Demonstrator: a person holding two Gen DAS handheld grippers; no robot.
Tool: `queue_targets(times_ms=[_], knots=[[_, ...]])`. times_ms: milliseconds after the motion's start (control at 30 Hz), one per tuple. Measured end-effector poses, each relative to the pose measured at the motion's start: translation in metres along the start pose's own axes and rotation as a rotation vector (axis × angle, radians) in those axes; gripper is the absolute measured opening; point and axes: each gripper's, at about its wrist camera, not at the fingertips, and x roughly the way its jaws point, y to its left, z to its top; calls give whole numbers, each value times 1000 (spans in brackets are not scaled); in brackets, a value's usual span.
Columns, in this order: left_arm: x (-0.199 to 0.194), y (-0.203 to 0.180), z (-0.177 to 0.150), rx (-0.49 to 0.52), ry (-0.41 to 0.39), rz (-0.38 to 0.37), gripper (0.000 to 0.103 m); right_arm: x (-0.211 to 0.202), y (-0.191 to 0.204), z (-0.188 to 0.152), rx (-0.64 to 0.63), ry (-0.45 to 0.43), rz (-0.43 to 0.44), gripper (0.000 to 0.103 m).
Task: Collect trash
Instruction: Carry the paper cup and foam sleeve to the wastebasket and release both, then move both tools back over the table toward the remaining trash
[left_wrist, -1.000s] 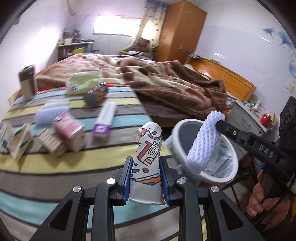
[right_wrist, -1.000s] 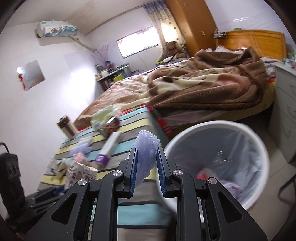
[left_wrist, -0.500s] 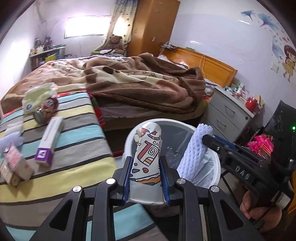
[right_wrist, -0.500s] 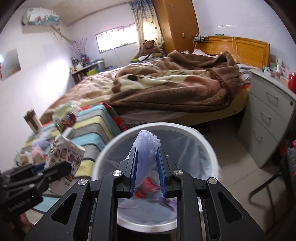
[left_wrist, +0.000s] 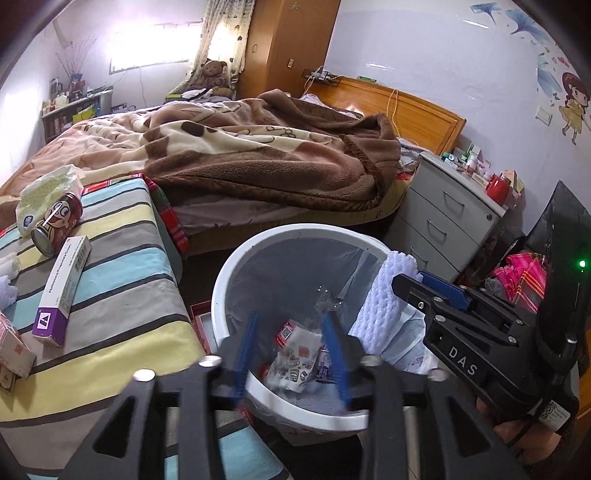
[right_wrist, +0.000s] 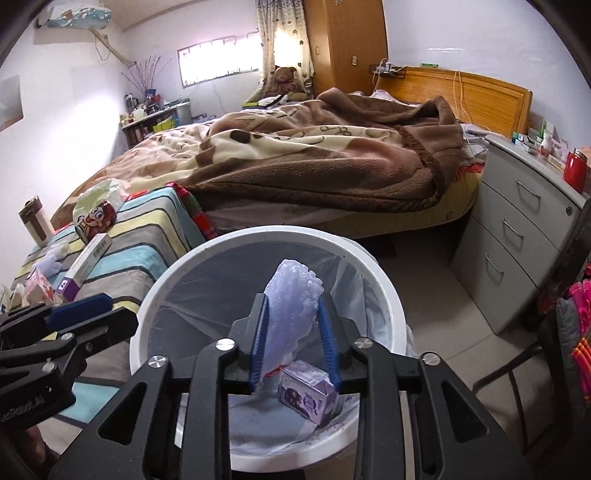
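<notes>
Left wrist view looks down into the white bin (left_wrist: 236, 266), lined with a clear bag, standing on the floor between the striped bench (left_wrist: 122, 258) and the grey drawers (left_wrist: 443, 229). The left gripper (left_wrist: 291, 347) hangs over the bin's near rim with its blue-padded fingers spread and nothing between them; the patterned paper cup (left_wrist: 295, 354) lies in the bottom of the bin among other rubbish. At the right, the right gripper (left_wrist: 410, 284) reaches over the bin's far side and carries the white foam net (left_wrist: 384, 299), which hangs inside the rim. On the bench lie a red can (left_wrist: 55, 225) on its side, a pale green pack (left_wrist: 48, 188) touching it, a long white and purple box (left_wrist: 62, 288) and a small pink carton (left_wrist: 11, 347) at the left edge. Right wrist view shows the right gripper (right_wrist: 293, 339) above the bin (right_wrist: 373, 269), its fingers parted wider than in a tight pinch, with the foam net (right_wrist: 291, 306) standing between them and touching the left pad (right_wrist: 258, 336); whether the right pad touches it I cannot tell. Below it in the bin lies a purple carton (right_wrist: 306, 391). The left gripper (right_wrist: 88, 314) shows at the left edge of this view, over the bench (right_wrist: 147, 251). Behind lies the bed (right_wrist: 332, 162) under a brown blanket.
</notes>
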Motion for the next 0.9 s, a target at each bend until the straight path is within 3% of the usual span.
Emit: queue_targets(times_ms=[100,467,900], knots=[[-2,1,0,-8,-10,-12,57,-1,-2,0,15,-3,5,52],[-22,20,-4,-48,-26,3,57,-9,4,2,56,-20,33,57],[-74,64,-22,-115,-91,71,59,-24,53,4,28,-81,142,61]])
